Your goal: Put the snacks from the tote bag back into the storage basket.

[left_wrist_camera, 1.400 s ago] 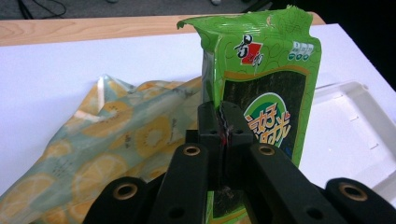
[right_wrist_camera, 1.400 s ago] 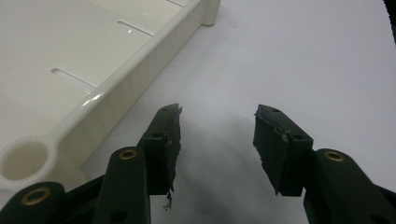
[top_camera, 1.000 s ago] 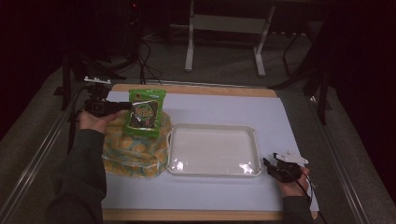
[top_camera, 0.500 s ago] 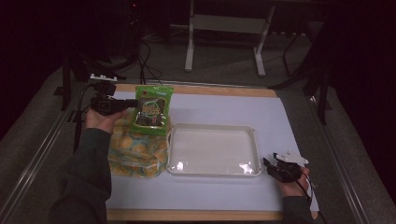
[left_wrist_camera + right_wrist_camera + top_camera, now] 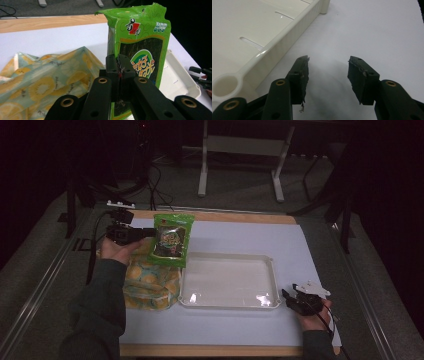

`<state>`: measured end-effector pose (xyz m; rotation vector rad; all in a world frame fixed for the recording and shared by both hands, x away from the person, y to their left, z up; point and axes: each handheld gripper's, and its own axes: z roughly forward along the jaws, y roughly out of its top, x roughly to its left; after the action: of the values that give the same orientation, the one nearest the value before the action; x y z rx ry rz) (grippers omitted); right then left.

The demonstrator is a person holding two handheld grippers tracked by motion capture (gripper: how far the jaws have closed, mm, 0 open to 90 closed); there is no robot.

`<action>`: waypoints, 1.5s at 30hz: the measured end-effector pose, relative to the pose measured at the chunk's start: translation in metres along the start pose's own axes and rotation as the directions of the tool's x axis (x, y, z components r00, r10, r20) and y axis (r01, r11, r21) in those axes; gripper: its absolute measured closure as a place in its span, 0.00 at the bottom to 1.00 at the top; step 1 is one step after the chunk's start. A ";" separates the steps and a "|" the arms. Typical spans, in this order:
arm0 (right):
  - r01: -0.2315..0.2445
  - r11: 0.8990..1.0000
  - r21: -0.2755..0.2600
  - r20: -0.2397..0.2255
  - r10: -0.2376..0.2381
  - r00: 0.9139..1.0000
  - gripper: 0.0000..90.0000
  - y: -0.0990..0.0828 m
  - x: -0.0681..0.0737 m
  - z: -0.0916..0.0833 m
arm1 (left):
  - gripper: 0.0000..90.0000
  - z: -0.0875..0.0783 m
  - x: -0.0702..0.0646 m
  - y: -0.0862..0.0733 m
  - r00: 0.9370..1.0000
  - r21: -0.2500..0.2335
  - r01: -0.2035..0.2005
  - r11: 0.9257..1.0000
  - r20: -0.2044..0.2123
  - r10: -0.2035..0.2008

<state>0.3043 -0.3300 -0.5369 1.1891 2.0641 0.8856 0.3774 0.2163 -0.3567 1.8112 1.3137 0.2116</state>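
Right gripper idle by the tray; left gripper lifts a green snack packet.

Nearest, the right gripper (image 5: pixel 328 75) rests on the white table cover (image 5: pixel 310 245) just off the near right corner of the empty white tray (image 5: pixel 227 281), its jaws spread wide around nothing. Farther back at the left, the left gripper (image 5: pixel 119 65) pinches the edge of the green snack packet (image 5: pixel 171 239), held upright above the yellow lemon-print bag (image 5: pixel 148 280) beside the tray's left end.
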 end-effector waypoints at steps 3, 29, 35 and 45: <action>0.000 1.000 0.000 0.000 0.000 1.000 0.56 0.000 0.000 0.000 | 1.00 0.005 -0.004 0.000 1.000 0.005 0.001 1.000 0.006 -0.001; 0.002 1.000 -0.003 0.000 -0.002 1.000 0.56 0.000 0.000 0.000 | 0.99 0.038 -0.024 -0.008 0.999 0.042 0.014 0.999 0.035 -0.015; 0.002 1.000 -0.003 -0.001 -0.002 1.000 0.56 0.000 0.000 0.000 | 0.99 0.046 -0.025 -0.012 0.999 0.054 0.027 0.998 0.044 -0.030; 0.001 1.000 -0.002 -0.001 -0.001 1.000 0.56 0.000 0.000 0.000 | 0.99 0.058 -0.031 -0.016 0.998 0.071 0.030 0.997 0.051 -0.034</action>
<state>0.3041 -0.3302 -0.5368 1.1861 2.0636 0.8876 0.3863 0.1603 -0.3935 1.8402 1.3267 0.1010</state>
